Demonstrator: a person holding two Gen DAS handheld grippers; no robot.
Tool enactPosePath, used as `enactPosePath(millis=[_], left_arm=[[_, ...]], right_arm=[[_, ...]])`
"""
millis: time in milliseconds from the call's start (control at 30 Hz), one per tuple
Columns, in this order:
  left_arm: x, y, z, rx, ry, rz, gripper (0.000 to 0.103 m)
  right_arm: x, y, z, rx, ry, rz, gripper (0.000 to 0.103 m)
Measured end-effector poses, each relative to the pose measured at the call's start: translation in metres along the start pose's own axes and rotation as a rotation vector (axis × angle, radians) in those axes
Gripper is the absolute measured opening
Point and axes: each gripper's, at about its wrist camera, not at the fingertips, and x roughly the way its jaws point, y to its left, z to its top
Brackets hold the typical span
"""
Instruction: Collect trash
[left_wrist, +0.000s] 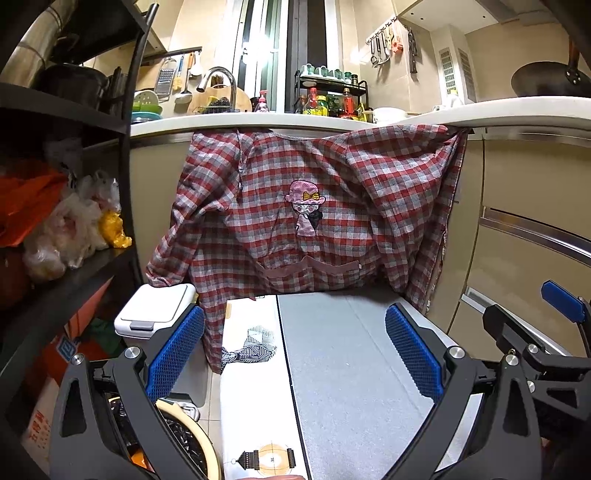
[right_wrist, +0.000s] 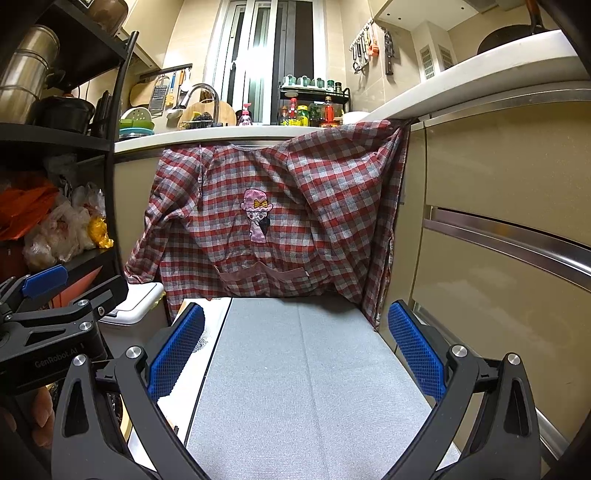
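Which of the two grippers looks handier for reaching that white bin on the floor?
Probably the left gripper: the white bin sits just beside its left finger. From the right gripper, the bin lies farther left, beyond the other tool. Both are open and empty.

White lidded trash bin (left_wrist: 157, 312), lid closed, upright on floor beside shelf

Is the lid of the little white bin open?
No, the white bin beside the checked shirt has its lid lying flat and shut.
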Motion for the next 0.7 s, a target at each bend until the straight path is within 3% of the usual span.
enactPosePath(millis=[700], left_arm=[[0.0001, 0.0011, 0.0003, -0.015, 0.005, -0.011, 0.095]], right_arm=[[-0.0007, 0.0003, -0.0008, 0.006, 0.003, 0.003, 0.098]])
